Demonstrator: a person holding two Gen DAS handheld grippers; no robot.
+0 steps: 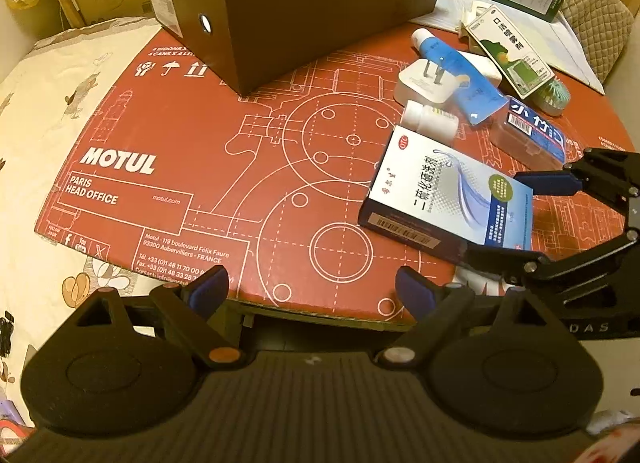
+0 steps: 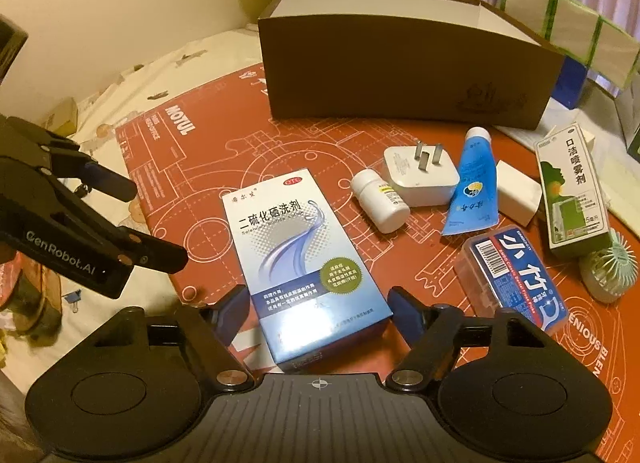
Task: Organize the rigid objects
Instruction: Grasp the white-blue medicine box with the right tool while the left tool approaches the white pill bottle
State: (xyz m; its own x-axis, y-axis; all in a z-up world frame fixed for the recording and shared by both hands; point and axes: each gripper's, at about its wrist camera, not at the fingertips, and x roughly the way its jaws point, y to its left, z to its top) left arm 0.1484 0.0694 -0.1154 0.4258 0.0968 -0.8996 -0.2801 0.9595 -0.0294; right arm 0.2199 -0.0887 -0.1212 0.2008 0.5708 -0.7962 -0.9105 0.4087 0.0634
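The brown storage box (image 2: 404,75) shows no items inside from here, so sorting seems barely begun. The blue medicine carton (image 2: 304,267) lies flat on the red Motul cardboard (image 1: 168,167) covering a bed, between the right gripper (image 2: 316,311) jaws, not yet pinched. The left gripper (image 1: 312,287) jaws stand wide, holding nothing. About 7 smaller items (image 2: 420,179) wait nearby.

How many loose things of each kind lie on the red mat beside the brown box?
Cartons: 2, blue-white, green-white
Pill bottle: 1
Plug adapter: 1
Blue tube: 1
Floss-pick case: 1
White block: 1
Mini fan: 1
Total: 8
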